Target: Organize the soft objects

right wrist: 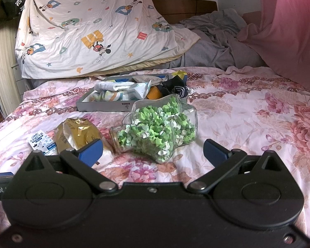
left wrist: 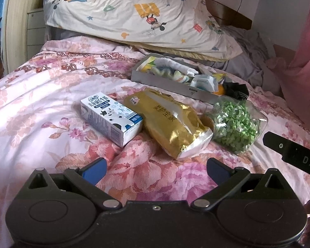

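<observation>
A: Where do you stand?
B: Your left gripper (left wrist: 156,170) and right gripper (right wrist: 153,152) both hover with jaws spread and empty, so you look between picks

A: What's closest?
B: Gold foil pouch (left wrist: 171,124) at twelve o'clock of the left, milk carton (left wrist: 111,118) at eleven, star jar (right wrist: 159,130) right ahead of the right

A: Then?
B: Likely the pouch goes to the grey tray (left wrist: 167,82) of soft things beyond; pinch it gently

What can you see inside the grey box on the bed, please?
The grey box holds folded white cloths, a striped cloth, a tissue pack, something orange and dark fabric. Anything beneath them is covered.
</observation>
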`<state>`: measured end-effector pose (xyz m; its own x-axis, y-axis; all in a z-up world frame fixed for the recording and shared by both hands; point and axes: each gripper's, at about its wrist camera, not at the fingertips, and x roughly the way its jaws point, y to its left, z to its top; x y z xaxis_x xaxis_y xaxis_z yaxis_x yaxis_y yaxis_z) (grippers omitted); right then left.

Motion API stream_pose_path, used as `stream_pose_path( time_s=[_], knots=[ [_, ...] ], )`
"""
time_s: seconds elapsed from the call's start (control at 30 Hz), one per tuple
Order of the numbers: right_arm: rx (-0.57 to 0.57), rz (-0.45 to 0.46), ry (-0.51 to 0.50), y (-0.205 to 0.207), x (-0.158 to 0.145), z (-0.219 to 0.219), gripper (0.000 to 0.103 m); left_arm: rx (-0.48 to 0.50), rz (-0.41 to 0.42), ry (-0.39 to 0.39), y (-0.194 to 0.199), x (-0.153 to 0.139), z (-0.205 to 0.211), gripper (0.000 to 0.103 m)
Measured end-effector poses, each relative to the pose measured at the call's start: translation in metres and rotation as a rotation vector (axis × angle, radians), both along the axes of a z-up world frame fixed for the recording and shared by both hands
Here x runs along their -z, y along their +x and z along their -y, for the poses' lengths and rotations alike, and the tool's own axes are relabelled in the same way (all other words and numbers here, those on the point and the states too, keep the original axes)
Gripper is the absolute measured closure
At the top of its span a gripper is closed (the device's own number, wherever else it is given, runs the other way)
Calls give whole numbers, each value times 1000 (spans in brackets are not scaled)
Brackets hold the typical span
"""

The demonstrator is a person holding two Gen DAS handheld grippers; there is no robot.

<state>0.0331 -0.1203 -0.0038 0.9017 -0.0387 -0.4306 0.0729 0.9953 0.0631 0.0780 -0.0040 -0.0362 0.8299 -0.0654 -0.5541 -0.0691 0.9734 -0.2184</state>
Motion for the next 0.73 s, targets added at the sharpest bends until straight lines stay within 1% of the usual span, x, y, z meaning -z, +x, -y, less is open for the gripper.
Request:
stream_pose_path(
  time_s=[0.47,0.73],
  knots=[
    [-3,-3,-3,-1,1,-2,1,2,2,4,-1,0,2,1],
    [-9,-12,-7,-1,2,0,1,-14,4,16,-1,1,1,1]
  ],
)
